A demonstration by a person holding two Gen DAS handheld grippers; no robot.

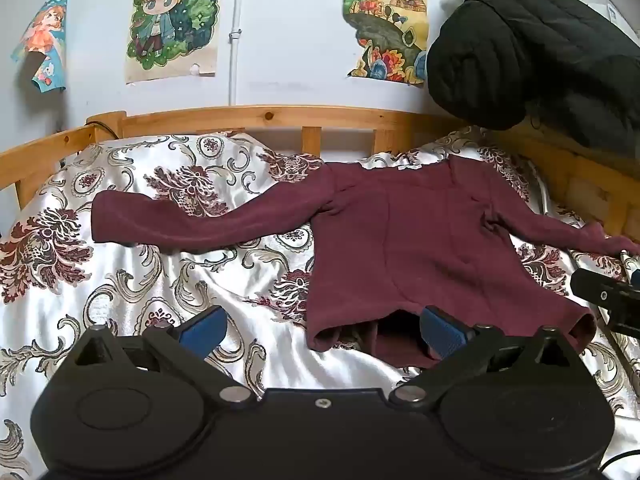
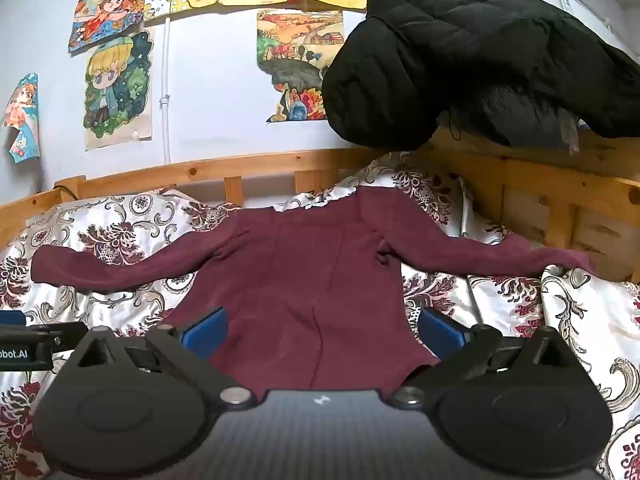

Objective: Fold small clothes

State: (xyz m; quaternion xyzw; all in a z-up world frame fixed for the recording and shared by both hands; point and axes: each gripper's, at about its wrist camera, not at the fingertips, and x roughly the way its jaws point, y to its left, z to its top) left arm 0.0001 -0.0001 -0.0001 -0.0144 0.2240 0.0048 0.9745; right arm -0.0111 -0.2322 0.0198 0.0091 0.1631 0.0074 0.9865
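A dark red top [image 1: 420,240] lies flat on the bed [image 1: 160,280]. The bed has a shiny white cover with red flowers and grey swirls. Both sleeves of the top are spread out wide. One sleeve [image 1: 192,220] reaches far out to the left. The other sleeve [image 2: 500,258] reaches to the right, and its end is close to the wooden bed frame [image 2: 560,220].

The left gripper [image 1: 320,330] is spread wide and holds nothing. It is low over the bed, at the bottom edge of the top. Its left finger [image 1: 202,330] is over the bed cover, beside the top. Its right finger [image 1: 444,332] is at the hem, where the top gapes open a little. I cannot tell if it touches the cloth.

The right gripper [image 2: 324,330] is spread wide too and holds nothing. The bottom part of the top sits between its two blue fingers [image 2: 206,330]. In the left view, part of the right gripper shows at the right edge, near the end of the right sleeve.

A big black coat [image 2: 480,60] hangs over the corner of the bed frame, above the top. On the white wall [image 1: 288,40] behind the bed are bright drawings [image 1: 172,20]. One shows a child with yellow hair. A thin white pipe [image 1: 236,32] runs down the wall.
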